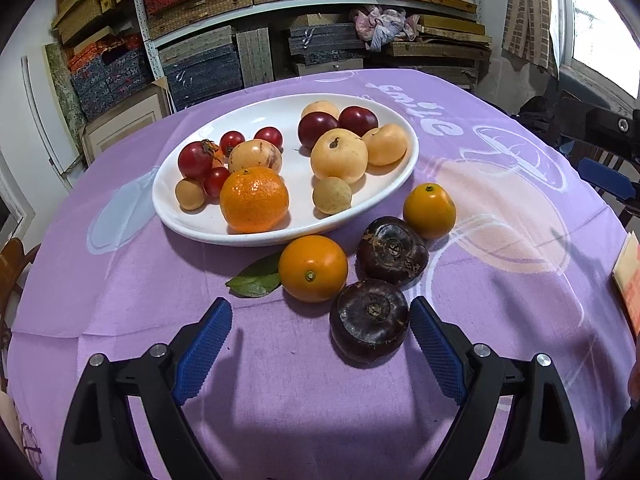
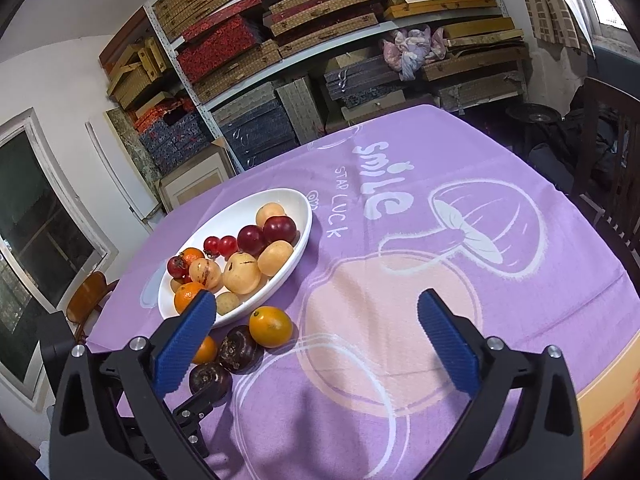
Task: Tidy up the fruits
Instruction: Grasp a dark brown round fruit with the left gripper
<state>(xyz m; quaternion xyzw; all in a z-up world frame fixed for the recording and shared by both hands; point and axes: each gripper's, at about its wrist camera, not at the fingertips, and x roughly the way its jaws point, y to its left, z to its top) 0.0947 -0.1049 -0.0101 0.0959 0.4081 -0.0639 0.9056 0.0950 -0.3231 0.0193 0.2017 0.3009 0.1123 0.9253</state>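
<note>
A white oval plate (image 1: 188, 216) (image 2: 168, 304) on the purple tablecloth holds several fruits: a mandarin (image 1: 254, 199), red tomatoes, dark plums and yellow fruits. Beside its near edge on the cloth lie two orange fruits (image 1: 313, 268) (image 1: 429, 211) and two dark brown fruits (image 1: 391, 255) (image 1: 370, 320). My left gripper (image 1: 320, 316) is open, low over the cloth, with the nearer dark fruit just inside its right finger. My right gripper (image 2: 312, 312) is open and empty above the cloth, to the right of the fruits (image 2: 271, 326).
A green leaf (image 1: 256, 278) lies next to the near orange fruit. Shelves with stacked boxes (image 1: 280, 40) stand behind the table. A chair (image 2: 608, 152) is at the right, another (image 2: 86, 300) at the left. An orange-printed card (image 1: 628, 276) lies at the table's right edge.
</note>
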